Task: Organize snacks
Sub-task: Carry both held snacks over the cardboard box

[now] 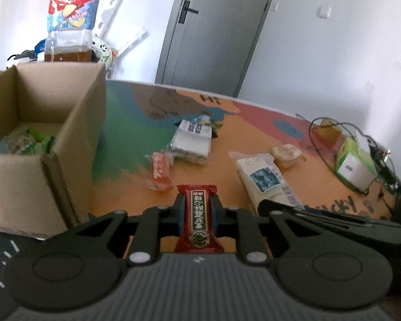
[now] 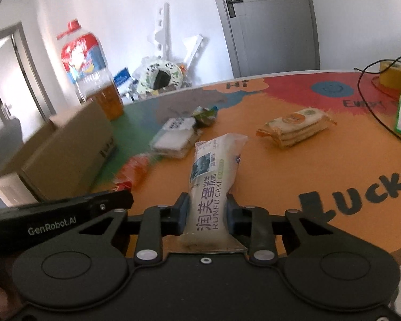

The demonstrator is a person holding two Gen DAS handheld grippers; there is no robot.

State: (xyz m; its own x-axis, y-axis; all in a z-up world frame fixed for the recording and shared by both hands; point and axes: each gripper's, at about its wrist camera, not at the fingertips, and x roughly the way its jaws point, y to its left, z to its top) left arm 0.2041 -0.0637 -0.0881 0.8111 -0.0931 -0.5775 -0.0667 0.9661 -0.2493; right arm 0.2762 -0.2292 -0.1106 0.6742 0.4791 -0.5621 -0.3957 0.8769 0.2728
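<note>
The round table (image 2: 267, 176), printed in orange, green and red with lettering, carries everything, and at its left side stands the open cardboard box (image 1: 74, 123), with green-wrapped snacks already lying in its bottom. Behind the box rises a large oil jug (image 1: 72, 24).

Several snacks lie loose on the tabletop: a clear tray pack with a white label (image 2: 173, 136), a wrapped stack of crackers (image 2: 294, 125) well apart to the right, a small orange-red packet (image 1: 161, 169) near the box, and a green-wrapped sweet (image 2: 205, 113) just beyond the tray pack.

The right gripper (image 2: 207, 214) is clamped on the near end of a white Runfu cake packet (image 2: 214, 174), which stretches away from the jaws over the table; whether its far end touches the surface cannot be told. The left gripper (image 1: 196, 211) is closed tight on a slim dark-red candy bar (image 1: 197, 216), held lengthwise between the blue pads.

Both pick-ups look complete, so the step in hand is carrying to the box. The next move calls for swinging the left gripper over the box rim, which sits just to its left, and loosening only once the bar is above the opening. The cake packet has further to travel and, being long and soft, may sag or catch the box wall unless it is lifted clear first.
</note>
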